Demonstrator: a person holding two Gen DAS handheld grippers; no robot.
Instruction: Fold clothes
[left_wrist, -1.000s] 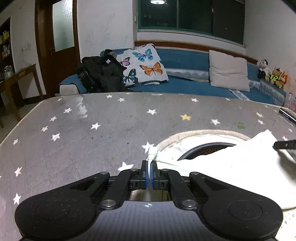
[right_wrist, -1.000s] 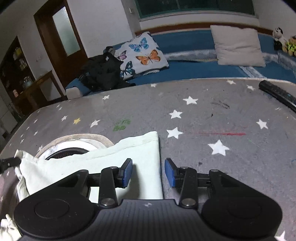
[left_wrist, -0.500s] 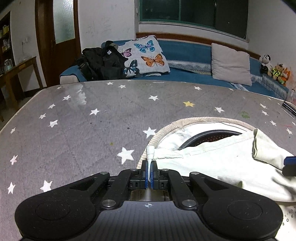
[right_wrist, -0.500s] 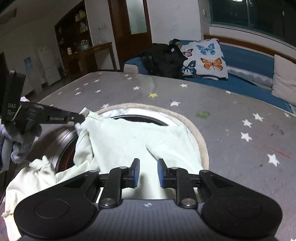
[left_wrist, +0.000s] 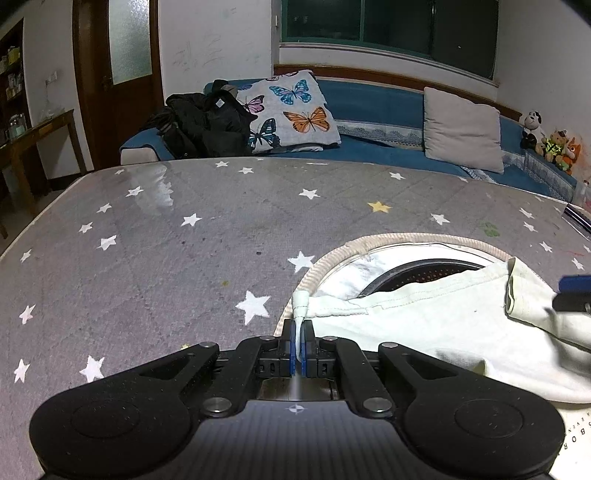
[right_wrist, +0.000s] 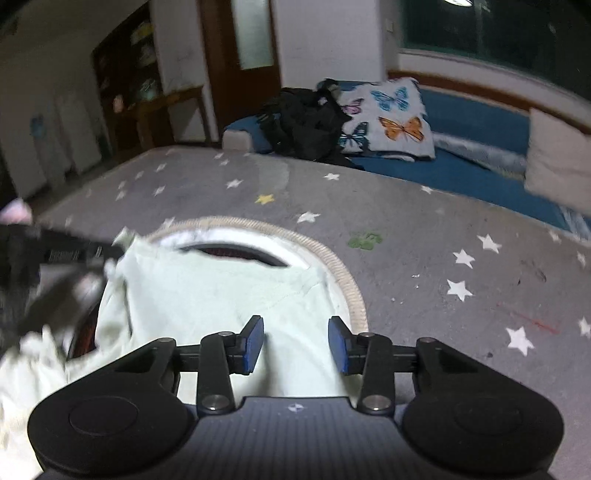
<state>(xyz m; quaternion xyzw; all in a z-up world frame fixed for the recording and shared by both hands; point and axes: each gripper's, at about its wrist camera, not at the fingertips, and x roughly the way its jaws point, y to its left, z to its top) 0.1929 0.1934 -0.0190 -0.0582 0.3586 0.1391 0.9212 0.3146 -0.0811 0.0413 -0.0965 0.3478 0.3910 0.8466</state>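
A pale cream garment (left_wrist: 436, 325) lies on the grey star-print table cover (left_wrist: 184, 258), draped over a round opening with a braided rim (left_wrist: 406, 238). My left gripper (left_wrist: 298, 341) is shut on a corner of the garment. The garment also shows in the right wrist view (right_wrist: 207, 295), partly blurred. My right gripper (right_wrist: 296, 343) is open just above the garment's near right part, holding nothing. Its blurred blue tip shows at the right edge of the left wrist view (left_wrist: 574, 291). The left gripper shows blurred at the left of the right wrist view (right_wrist: 55, 251).
A blue sofa (left_wrist: 388, 114) stands behind the table with a butterfly cushion (left_wrist: 291, 110), a grey cushion (left_wrist: 461, 129), a black bag (left_wrist: 203, 125) and soft toys (left_wrist: 550, 140). A wooden door (left_wrist: 114, 81) is at the back left. A dark object (left_wrist: 578, 218) lies at the table's right edge.
My right gripper has opened wide from nearly shut and swung back right over the garment. My left gripper stays shut on the corner and has moved little.
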